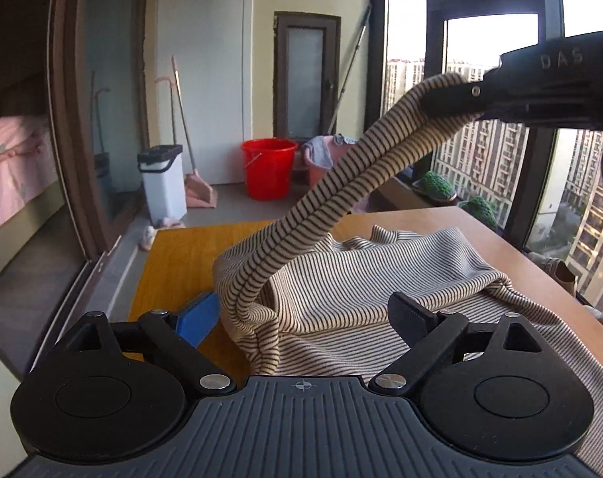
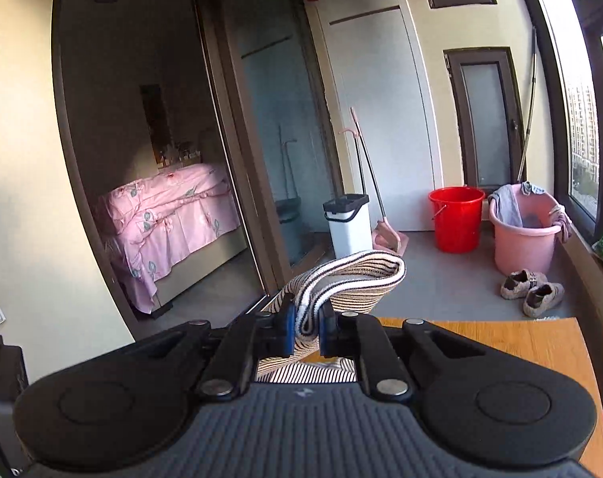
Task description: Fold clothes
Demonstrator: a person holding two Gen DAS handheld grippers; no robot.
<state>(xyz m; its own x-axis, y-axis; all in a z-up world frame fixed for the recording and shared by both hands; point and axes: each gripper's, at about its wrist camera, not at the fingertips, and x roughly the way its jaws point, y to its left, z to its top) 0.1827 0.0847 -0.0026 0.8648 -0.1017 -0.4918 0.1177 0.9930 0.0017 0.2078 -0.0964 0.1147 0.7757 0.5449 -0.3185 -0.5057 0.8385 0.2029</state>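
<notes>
**Me:** Holding the striped sweater [image 1: 341, 279] by one sleeve [image 1: 341, 183] was all I had at that point. My right gripper [image 2: 306, 328] was clamped tight on the cuff end, raised above the wooden table [image 1: 181, 263], and the sleeve ran down from it in a taut rope to the body of the sweater, which lay bunched on the table.

**Colleague:** And your left gripper [image 1: 301, 318]?

**Me:** Spread wide, gripping nothing. It sat low at the near edge of the table, with the sweater's body lying between its fingers [image 1: 411, 314] but not pinched.

**Colleague:** So what worried you?

**Me:** Mostly the sleeve. It looked twisted into a narrow roll, so I judged that laying it across the body like that would leave a lumpy fold. With nothing pinning the body to the table, a further pull from the right could also have dragged the whole heap toward the window-side edge of the table.

**Colleague:** Any chance of losing the cuff?

**Me:** Some. Only a short bit of cuff was between the pads [image 2: 289, 328], and knit slides; a sharp tug might have pulled it free and dropped the sleeve back on the table.
</notes>
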